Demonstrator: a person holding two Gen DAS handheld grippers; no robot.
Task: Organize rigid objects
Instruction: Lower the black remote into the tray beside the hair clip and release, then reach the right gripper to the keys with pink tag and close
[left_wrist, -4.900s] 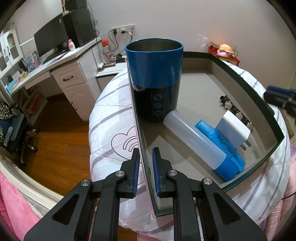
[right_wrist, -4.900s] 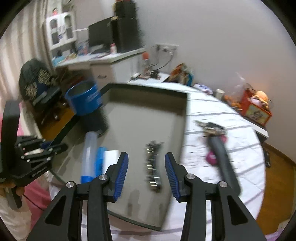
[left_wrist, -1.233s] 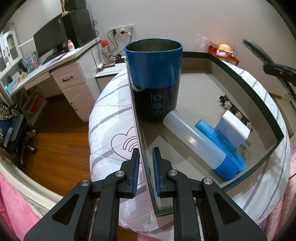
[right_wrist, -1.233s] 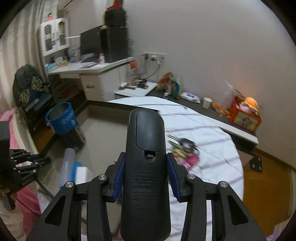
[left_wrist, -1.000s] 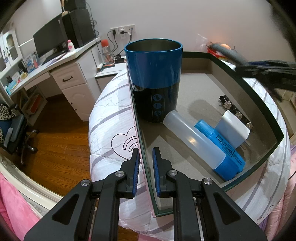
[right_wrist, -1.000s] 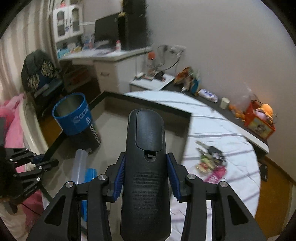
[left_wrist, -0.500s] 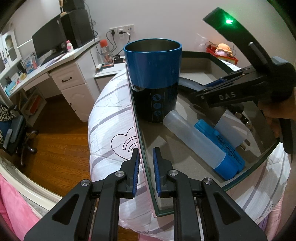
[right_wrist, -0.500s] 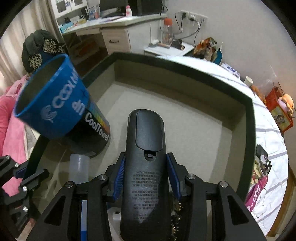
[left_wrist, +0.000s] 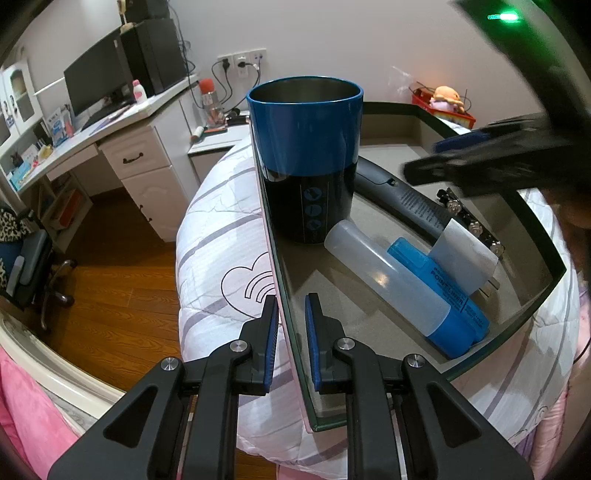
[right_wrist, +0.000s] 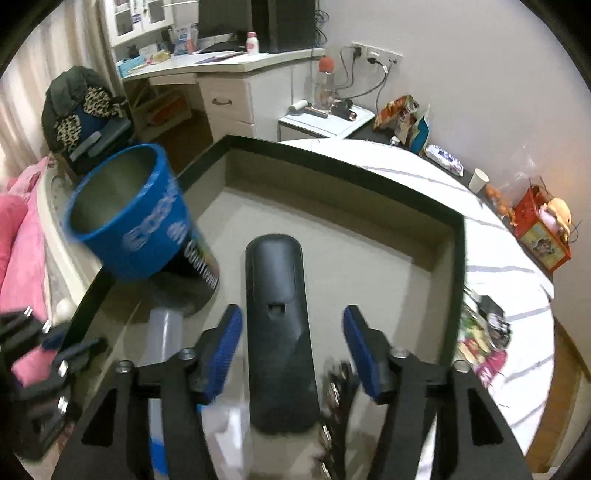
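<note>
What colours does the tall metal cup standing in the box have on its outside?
The tall cup is blue above and black below; the left wrist view shows it best.

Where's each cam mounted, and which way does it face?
Left wrist: on the left gripper, jaws shut on the tray wall, looking along it past the blue cup.
Right wrist: on the right gripper, jaws just opened, looking down at the black remote.
Shared: tray, cup, remote, clear bottle.
</note>
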